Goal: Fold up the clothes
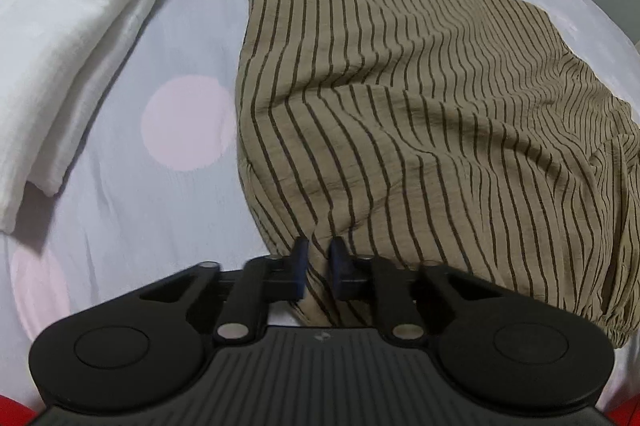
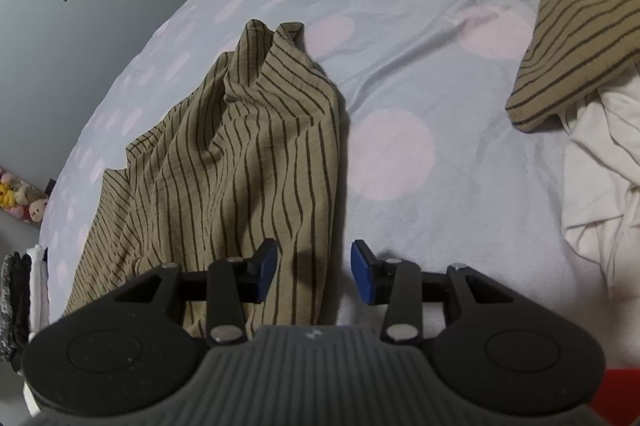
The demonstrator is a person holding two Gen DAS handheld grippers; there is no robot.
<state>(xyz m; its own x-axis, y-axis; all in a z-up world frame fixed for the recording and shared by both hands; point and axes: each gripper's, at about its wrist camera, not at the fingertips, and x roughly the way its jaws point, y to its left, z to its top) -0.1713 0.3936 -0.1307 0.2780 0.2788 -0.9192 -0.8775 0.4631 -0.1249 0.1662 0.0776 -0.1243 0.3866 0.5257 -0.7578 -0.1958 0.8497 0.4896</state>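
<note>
The left tongs pinch the near edge of a tan striped garment spread rumpled on a bed with a polka-dot sheet. The right tongs stand spread over the garment's edge, pads clear of the cloth; folded white cloth lies to the left.

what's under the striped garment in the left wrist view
The striped garment lies on the dotted bedsheet, which shows all around it. The left gripper pinches its near edge. Anything beneath the cloth is covered.
</note>
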